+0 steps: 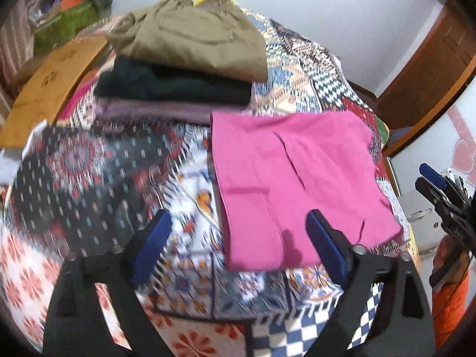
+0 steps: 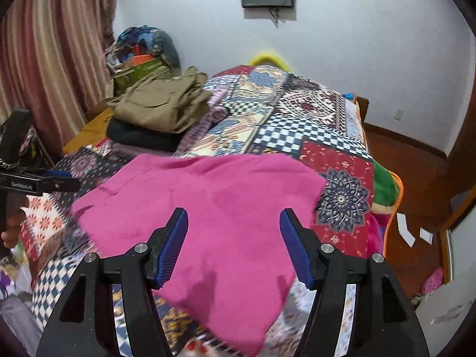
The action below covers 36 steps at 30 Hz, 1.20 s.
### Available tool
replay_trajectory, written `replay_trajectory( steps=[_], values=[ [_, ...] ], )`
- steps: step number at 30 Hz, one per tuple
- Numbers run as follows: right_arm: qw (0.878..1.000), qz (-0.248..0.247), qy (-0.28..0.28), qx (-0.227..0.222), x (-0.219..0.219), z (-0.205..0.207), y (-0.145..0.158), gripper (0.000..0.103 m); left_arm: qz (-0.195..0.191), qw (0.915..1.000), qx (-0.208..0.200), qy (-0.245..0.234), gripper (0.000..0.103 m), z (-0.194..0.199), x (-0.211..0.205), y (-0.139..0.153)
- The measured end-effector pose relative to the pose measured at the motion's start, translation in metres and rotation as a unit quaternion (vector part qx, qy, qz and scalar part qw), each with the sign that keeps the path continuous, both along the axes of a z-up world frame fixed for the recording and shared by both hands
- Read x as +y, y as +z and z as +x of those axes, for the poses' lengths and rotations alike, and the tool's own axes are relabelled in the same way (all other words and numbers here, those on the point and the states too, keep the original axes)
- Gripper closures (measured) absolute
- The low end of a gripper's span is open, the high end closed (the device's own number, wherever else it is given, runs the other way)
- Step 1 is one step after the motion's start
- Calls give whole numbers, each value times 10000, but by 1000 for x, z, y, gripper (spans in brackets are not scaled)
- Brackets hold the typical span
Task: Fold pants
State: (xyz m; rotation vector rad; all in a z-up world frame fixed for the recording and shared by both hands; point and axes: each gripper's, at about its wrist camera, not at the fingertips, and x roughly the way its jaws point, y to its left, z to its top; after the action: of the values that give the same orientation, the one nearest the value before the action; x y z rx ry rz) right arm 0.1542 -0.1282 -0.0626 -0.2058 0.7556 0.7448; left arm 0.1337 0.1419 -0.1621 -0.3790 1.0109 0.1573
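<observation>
The pink pants (image 1: 294, 178) lie folded into a flat rectangle on the patterned bedspread (image 1: 89, 172). In the right wrist view the pink pants (image 2: 208, 208) fill the middle of the bed. My left gripper (image 1: 241, 235) hovers above the near left edge of the pants, jaws wide apart and empty. My right gripper (image 2: 233, 238) hangs over the near edge of the pants, open, with nothing between its blue pads (image 2: 175, 247). The right gripper (image 1: 440, 187) also shows at the far right of the left wrist view, and the left gripper (image 2: 56, 180) at the left edge of the right wrist view.
A stack of folded clothes sits at the back left of the bed: olive pants (image 1: 193, 38) on a dark garment (image 1: 175, 84) and a mauve one (image 1: 154, 113). A cardboard box (image 1: 50, 89) and a cluttered green bag (image 2: 139, 68) stand beyond. Wooden floor (image 2: 416, 178) lies right.
</observation>
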Motion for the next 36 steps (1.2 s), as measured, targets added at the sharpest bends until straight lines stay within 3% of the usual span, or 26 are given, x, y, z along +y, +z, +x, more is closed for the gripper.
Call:
replay_trajectory(
  steps=[6,8,11,14,18,24,31,36],
  values=[
    [10000,15,56,3,-2,-21,-6,42,-710,9970,234,211,9,-16,-16,-21],
    [9999,112,11,90,-4,-23,-7,42,-768,9965,252,220,9,-20,-23,-23],
    [9993,294,-50,233,-10,-25,-8,42,-884,9956,286,155,9,-23,-35,-26],
    [9991,320,-109,252,-13,-27,-10,42,-1242,9915,385,-47,9,-17,-46,-32],
    [9993,256,-145,241,-17,-27,-13,42,-1368,9893,292,-422,9,-6,-57,-35],
    [9992,242,-161,264,-14,-22,-18,42,-1484,9884,260,-171,9,11,-50,-41],
    [9940,48,-97,1085,6,-6,-64,42,-1984,9799,-27,224,9,9,-32,-45],
    [9904,0,18,1380,11,-10,-82,42,-1925,9808,-209,239,9,6,-24,-40]
  ],
)
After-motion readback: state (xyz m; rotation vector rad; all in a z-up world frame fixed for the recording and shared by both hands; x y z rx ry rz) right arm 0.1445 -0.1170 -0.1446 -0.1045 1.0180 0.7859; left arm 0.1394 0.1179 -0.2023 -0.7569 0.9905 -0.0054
